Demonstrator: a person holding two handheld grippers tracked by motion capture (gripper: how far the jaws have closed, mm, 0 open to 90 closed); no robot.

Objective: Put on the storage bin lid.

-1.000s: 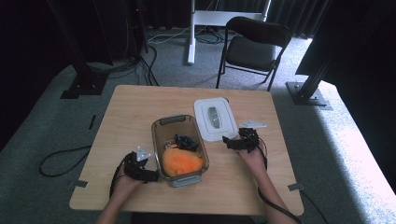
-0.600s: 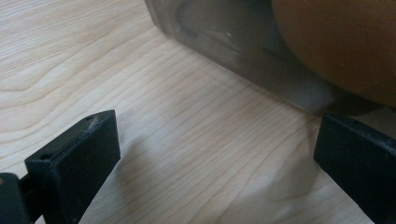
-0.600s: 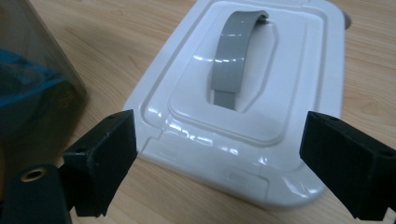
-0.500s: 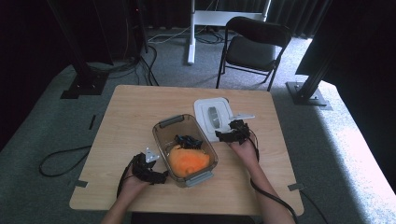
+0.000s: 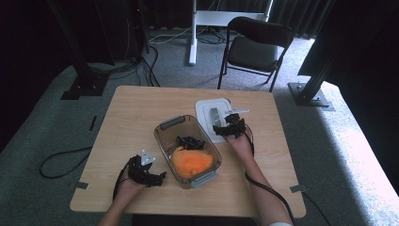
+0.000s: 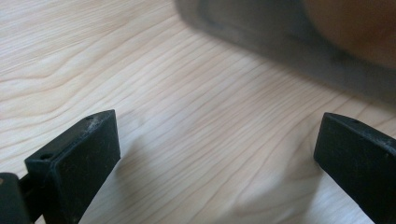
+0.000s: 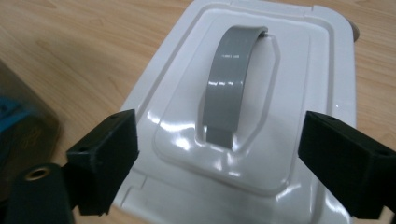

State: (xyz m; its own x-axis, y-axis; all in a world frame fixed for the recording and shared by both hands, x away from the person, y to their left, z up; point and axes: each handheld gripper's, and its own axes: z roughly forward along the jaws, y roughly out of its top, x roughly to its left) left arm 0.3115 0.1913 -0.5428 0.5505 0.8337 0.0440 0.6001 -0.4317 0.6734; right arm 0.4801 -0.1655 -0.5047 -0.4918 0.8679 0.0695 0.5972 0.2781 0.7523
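White lid [image 7: 243, 116] just ahead of the right gripper [image 7: 219, 154], flat on the counter [image 5: 136, 113], grey handle [image 7: 233, 79] running away between jaws set wide apart, nothing in them. Best done by lowering straight over the handle's middle, closing across its narrow width, lifting level. Worth keeping the near jaw off the tub [image 5: 188, 150] wall, close at the lid's side.

Left gripper [image 5: 147, 173] low beside the tub's near corner, jaws likewise spread and empty over bare wood [image 6: 196, 140]; well placed to steady the tub wall while the lid comes over.

Inside the tub, something orange [image 5: 190, 161] and a dark thing [image 5: 189, 142] behind it, both seemingly below the rim.

Farther off: plenty of bare counter left of the tub; little past the lid before the far edge. Beyond, chair [image 5: 256, 47] on grey floor.
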